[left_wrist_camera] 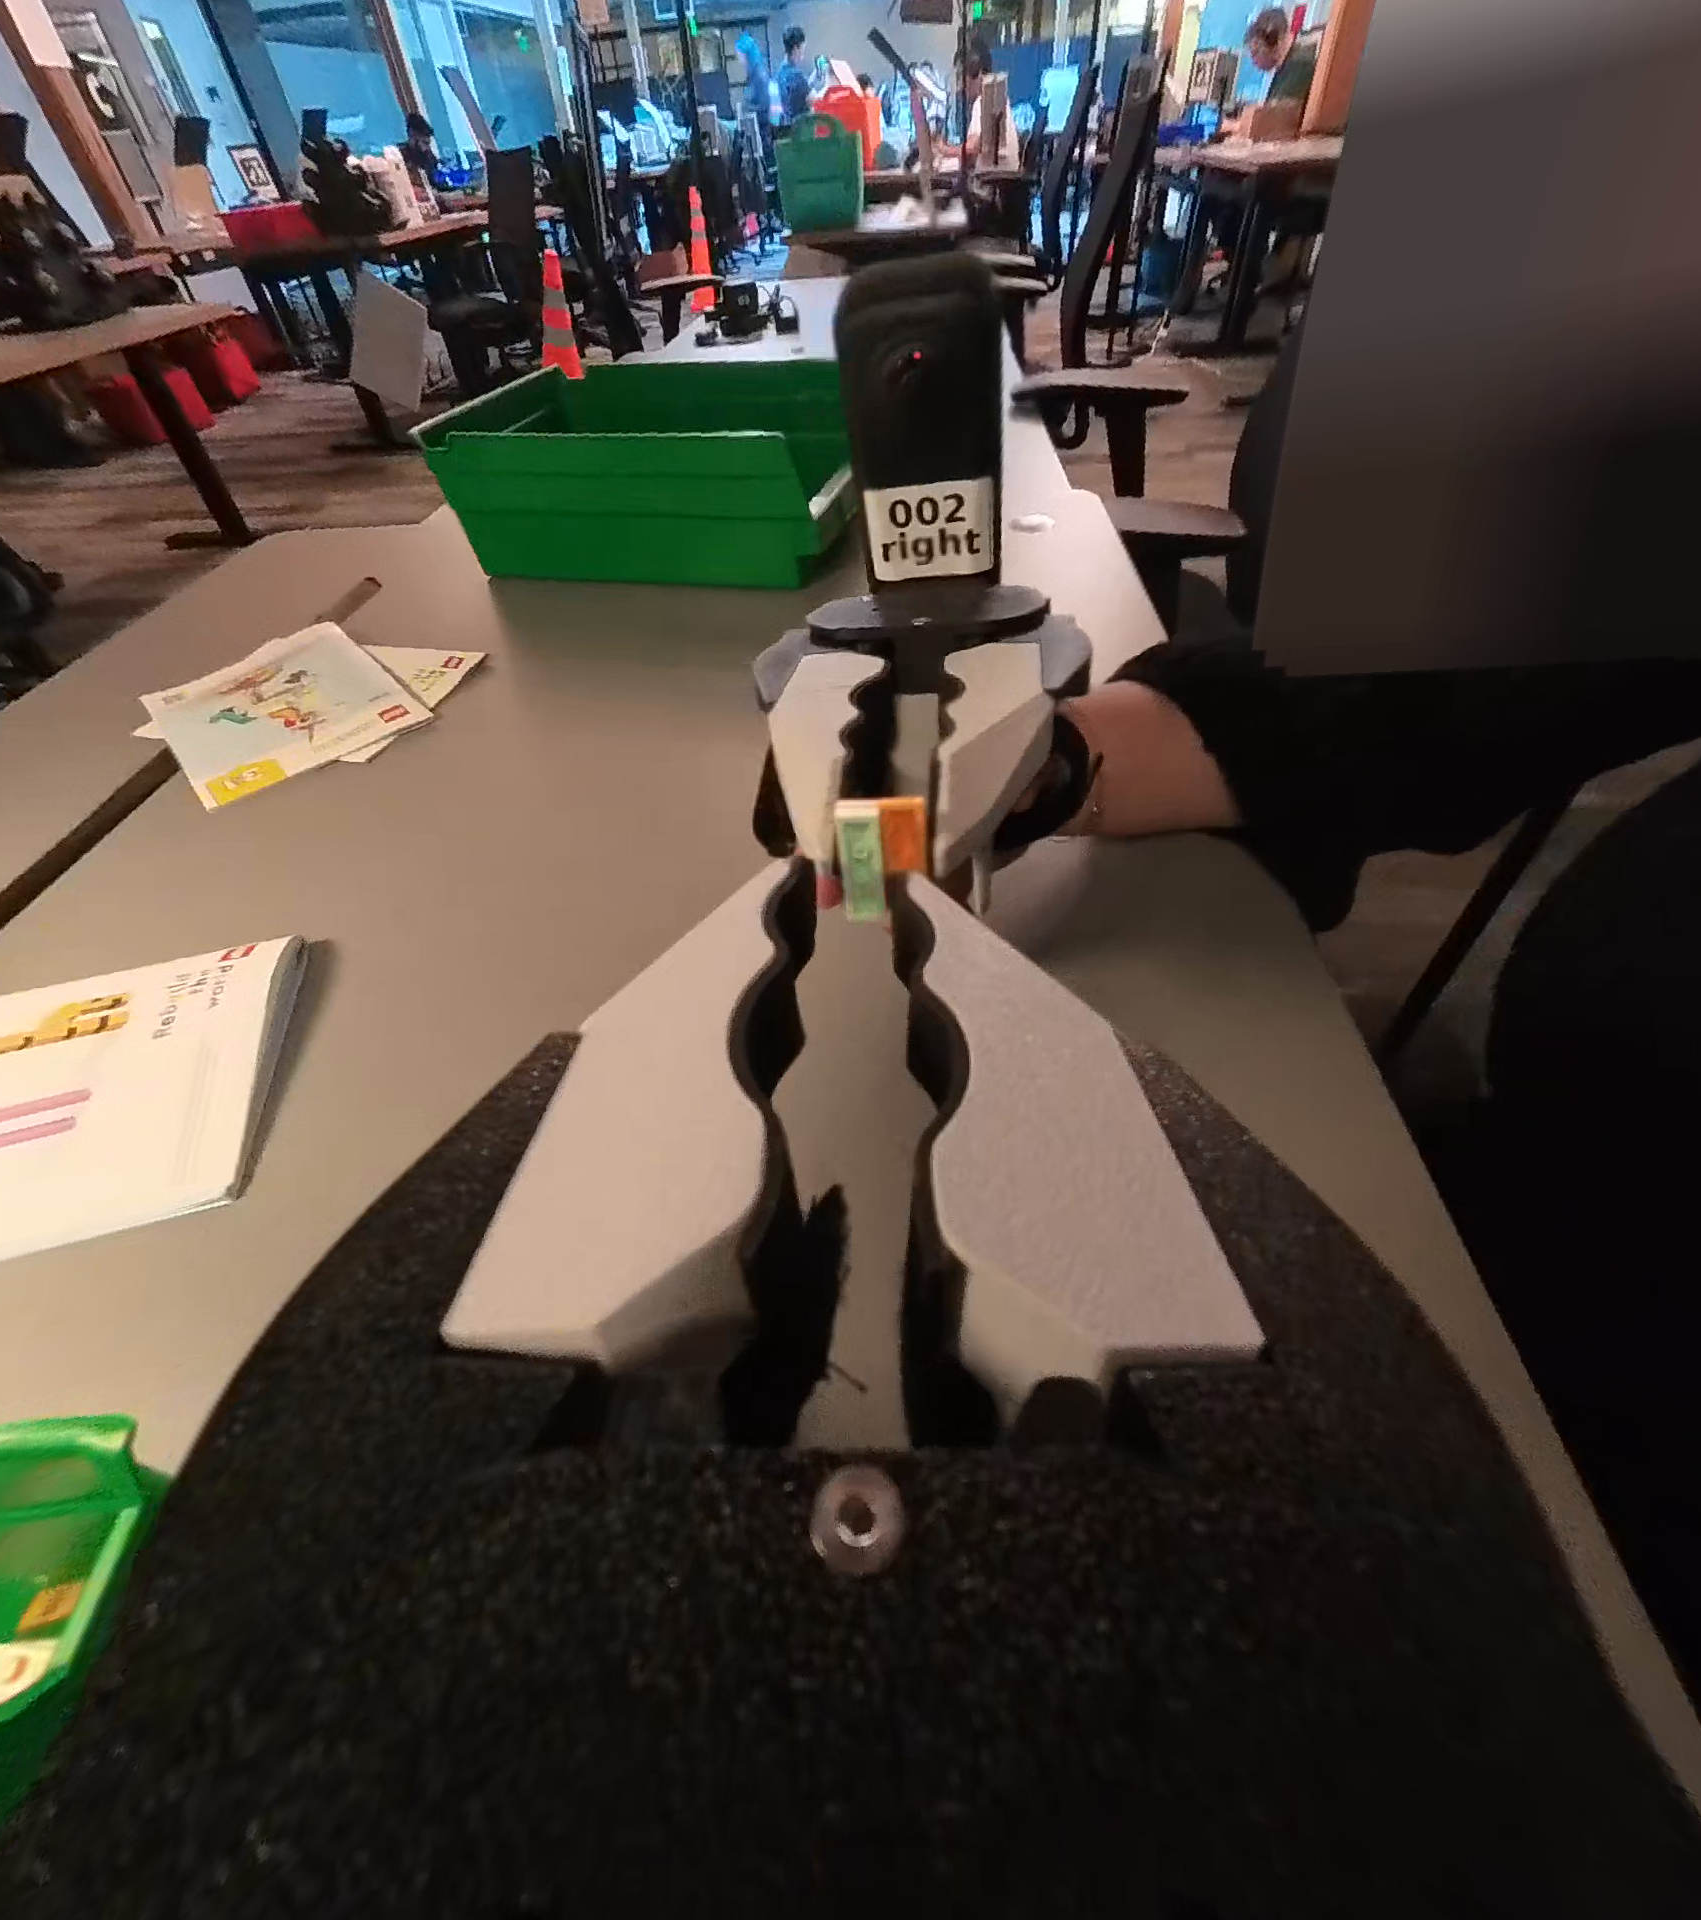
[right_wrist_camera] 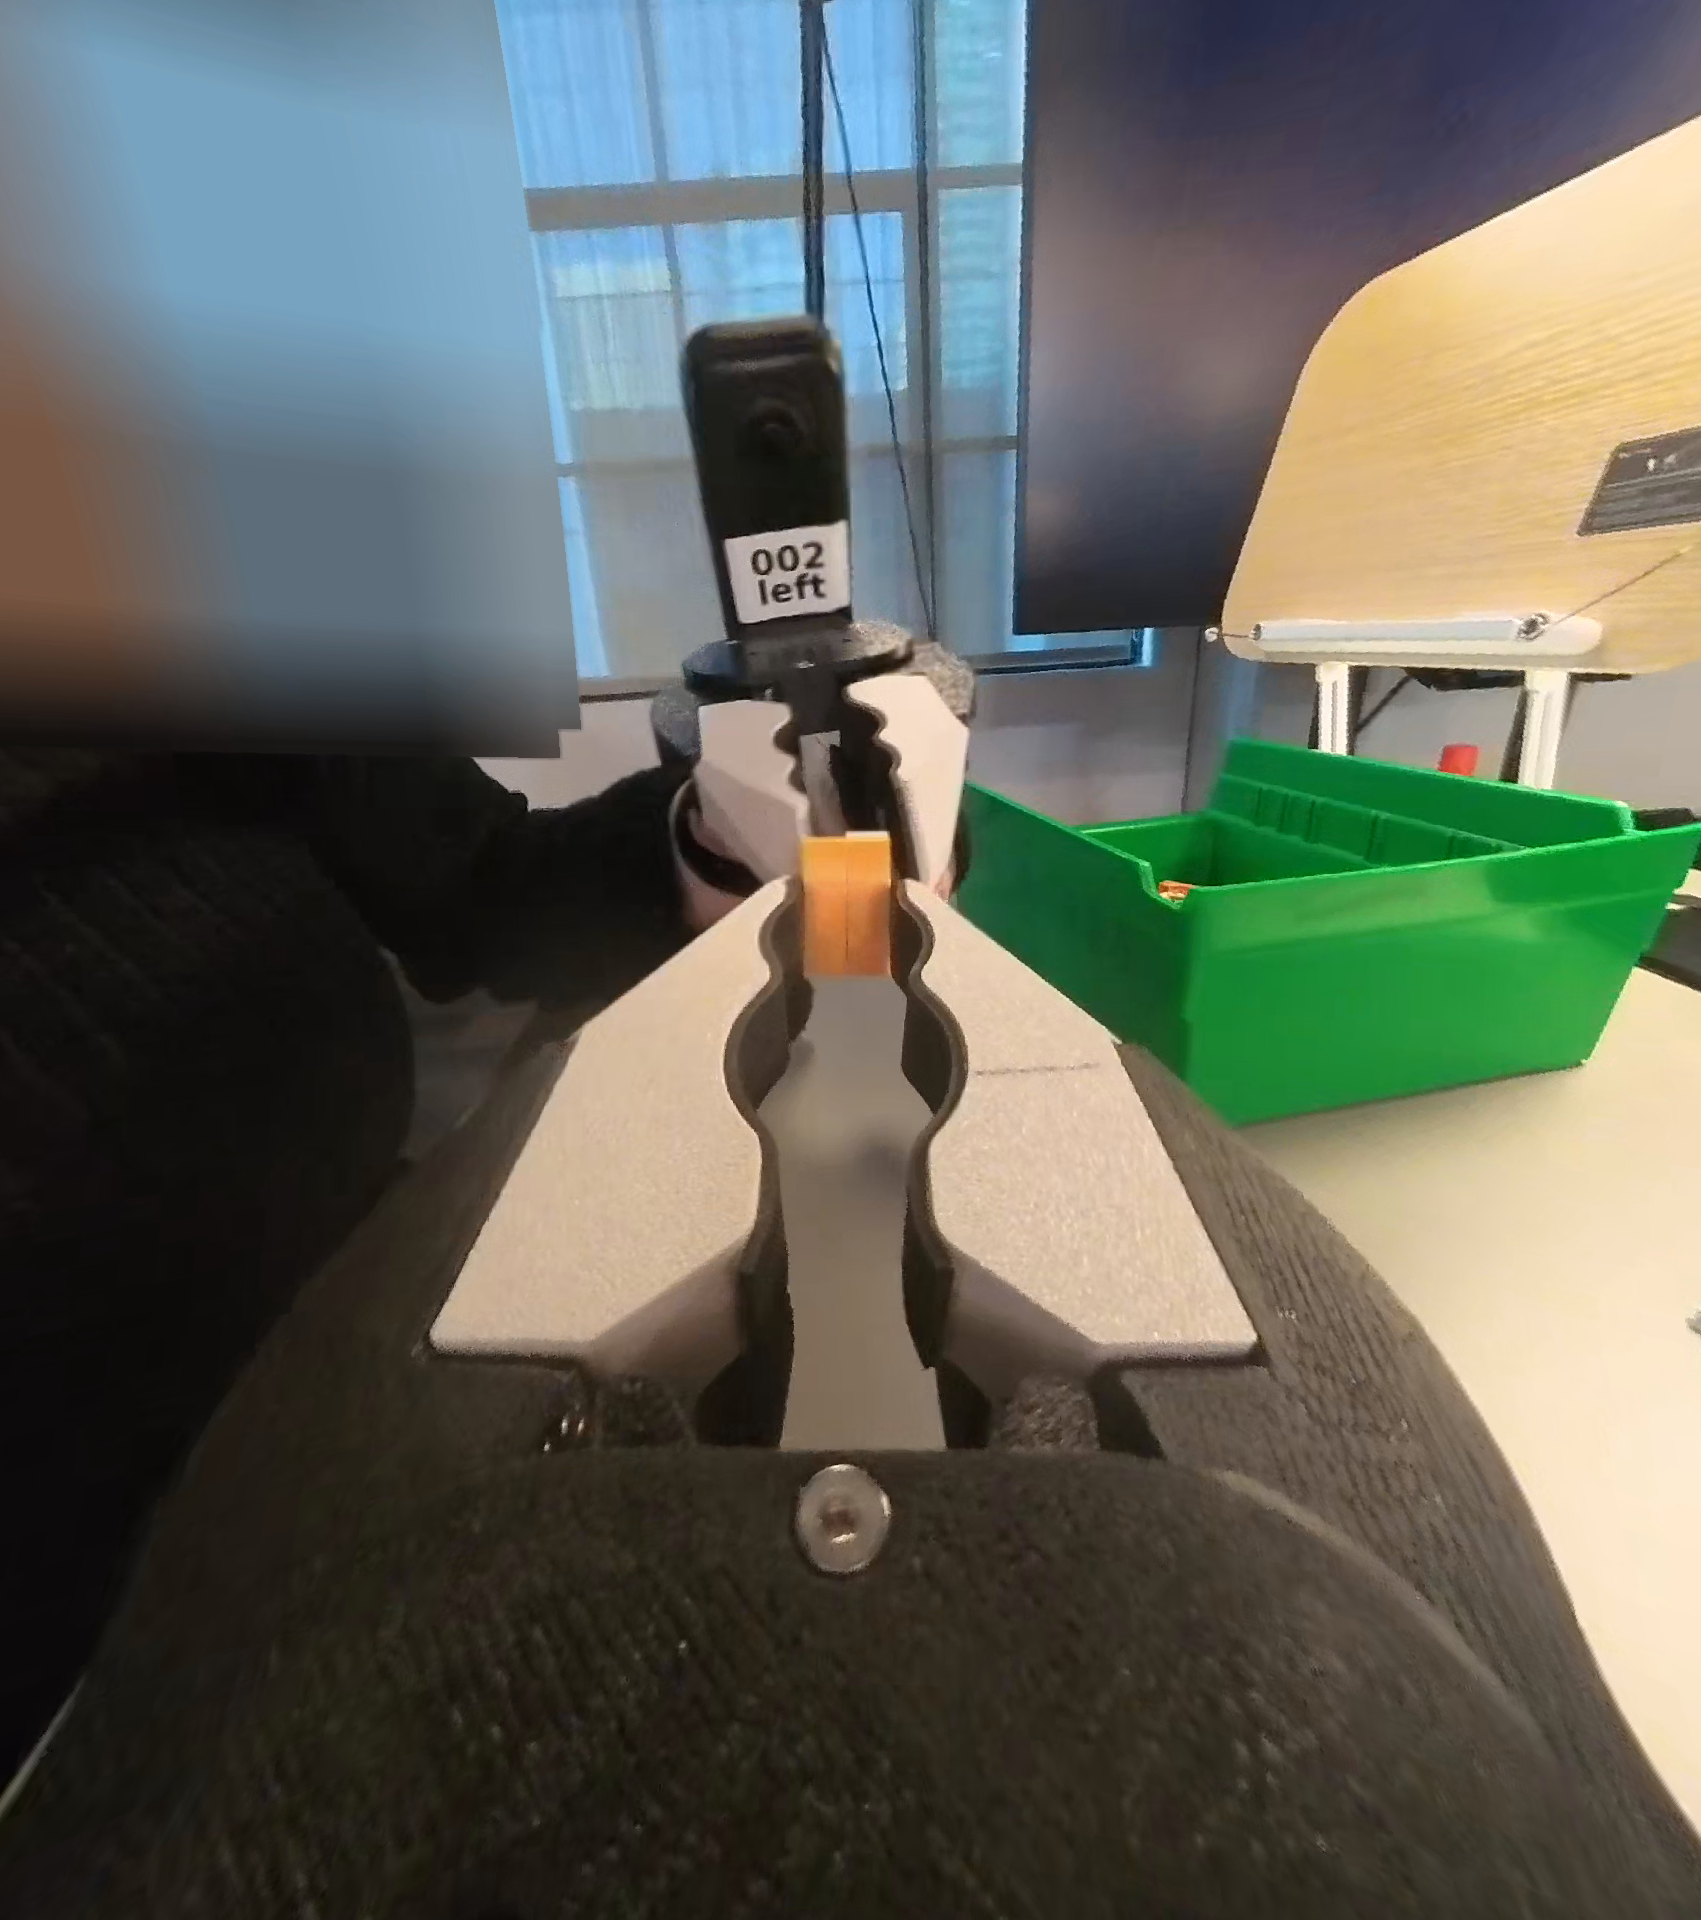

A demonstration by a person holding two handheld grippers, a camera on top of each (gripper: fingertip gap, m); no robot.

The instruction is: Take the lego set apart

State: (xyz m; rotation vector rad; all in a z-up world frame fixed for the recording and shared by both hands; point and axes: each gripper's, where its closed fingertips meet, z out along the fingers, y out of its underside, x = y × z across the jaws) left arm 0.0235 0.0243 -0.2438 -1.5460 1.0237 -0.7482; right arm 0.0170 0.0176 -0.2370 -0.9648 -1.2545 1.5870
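The two grippers meet tip to tip above the grey table (left_wrist_camera: 534,894), each pinching one end of a small stack of lego pieces. In the left wrist view, the left gripper (left_wrist_camera: 858,883) has its fingers drawn narrow around a pale green piece (left_wrist_camera: 861,862), which is joined to an orange piece (left_wrist_camera: 903,831) held by the right gripper (left_wrist_camera: 887,821) facing it. In the right wrist view, the right gripper (right_wrist_camera: 848,914) grips the orange piece (right_wrist_camera: 846,906) between its fingertips, with a thin white edge showing on top, and the left gripper (right_wrist_camera: 841,831) sits just behind it, closed narrow too. The stack hangs in the air between the two tools, clear of the table. A green bin (right_wrist_camera: 1345,935) stands on the table to the right of the right gripper, with a small orange bit inside. Another green bin (left_wrist_camera: 638,488) stands farther along the table in the left wrist view, and several instruction booklets (left_wrist_camera: 306,712) lie flat to its left.
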